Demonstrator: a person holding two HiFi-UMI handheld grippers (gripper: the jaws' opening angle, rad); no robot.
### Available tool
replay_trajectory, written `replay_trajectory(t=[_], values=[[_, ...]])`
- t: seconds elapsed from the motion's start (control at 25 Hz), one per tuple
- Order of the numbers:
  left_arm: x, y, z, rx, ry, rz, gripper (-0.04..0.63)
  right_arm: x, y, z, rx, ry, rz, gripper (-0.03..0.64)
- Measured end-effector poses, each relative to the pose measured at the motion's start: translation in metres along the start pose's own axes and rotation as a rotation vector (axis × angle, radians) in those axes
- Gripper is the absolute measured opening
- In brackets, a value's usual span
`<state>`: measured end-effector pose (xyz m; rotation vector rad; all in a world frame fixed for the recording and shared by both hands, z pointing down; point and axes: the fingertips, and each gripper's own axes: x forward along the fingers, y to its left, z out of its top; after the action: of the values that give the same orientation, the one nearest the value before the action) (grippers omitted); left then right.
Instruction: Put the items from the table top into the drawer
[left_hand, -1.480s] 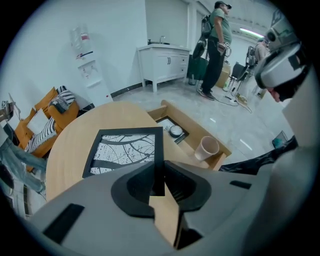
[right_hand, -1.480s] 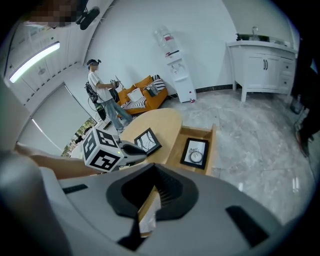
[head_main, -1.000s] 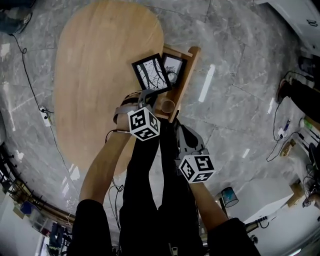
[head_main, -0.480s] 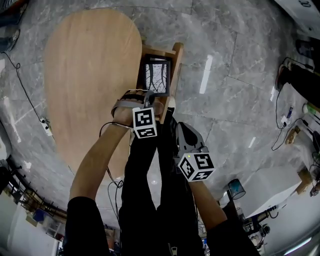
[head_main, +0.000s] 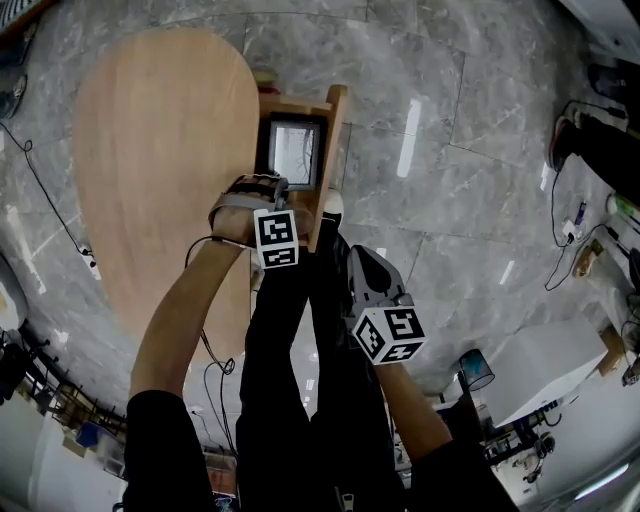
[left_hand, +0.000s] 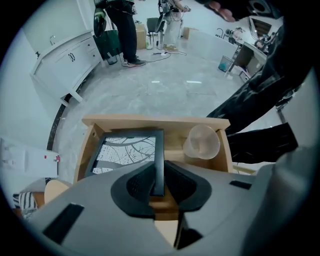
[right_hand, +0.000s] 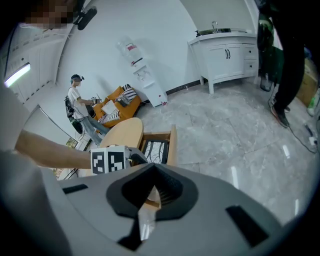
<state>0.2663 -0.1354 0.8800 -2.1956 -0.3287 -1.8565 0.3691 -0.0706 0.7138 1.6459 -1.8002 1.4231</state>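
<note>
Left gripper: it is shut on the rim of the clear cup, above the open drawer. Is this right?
Not quite. The left gripper is shut on the edge of the black frame, not on the cup. The cup is free inside the drawer, beside the frame. The left gripper view shows this. The rest holds: the drawer is open and the gripper is above it.

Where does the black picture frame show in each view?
Head view: picture frame top centre, between the drawer's walls.
Left gripper view: centre-left, edge pinched by the left gripper.
Right gripper view: small, centre.
Shared landmark: the wooden drawer.
</note>
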Motion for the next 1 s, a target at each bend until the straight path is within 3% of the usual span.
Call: replay_trajectory(t=[0.48, 0.72, 0.84, 1.0], values=[[0.018, 0.006, -0.01, -0.005, 0.086, 0.007, 0.077, 0.005, -0.001, 0.007, 0.003, 0.002, 0.013, 0.009], [0.004, 0.012, -0.005, -0.071, 0.056, 0.044, 0.089, 0.004, 0.006, 0.011, -0.023, -0.001, 0.037, 0.008], [-0.021, 0.019, 0.003, -0.18, -0.016, 0.099, 0.087, 0.001, 0.012, 0.013, -0.051, 0.002, 0.059, 0.008], [-0.068, 0.02, 0.006, -0.444, -0.125, 0.145, 0.054, -0.011, 0.031, 0.023, -0.073, -0.003, 0.085, 0.009]])
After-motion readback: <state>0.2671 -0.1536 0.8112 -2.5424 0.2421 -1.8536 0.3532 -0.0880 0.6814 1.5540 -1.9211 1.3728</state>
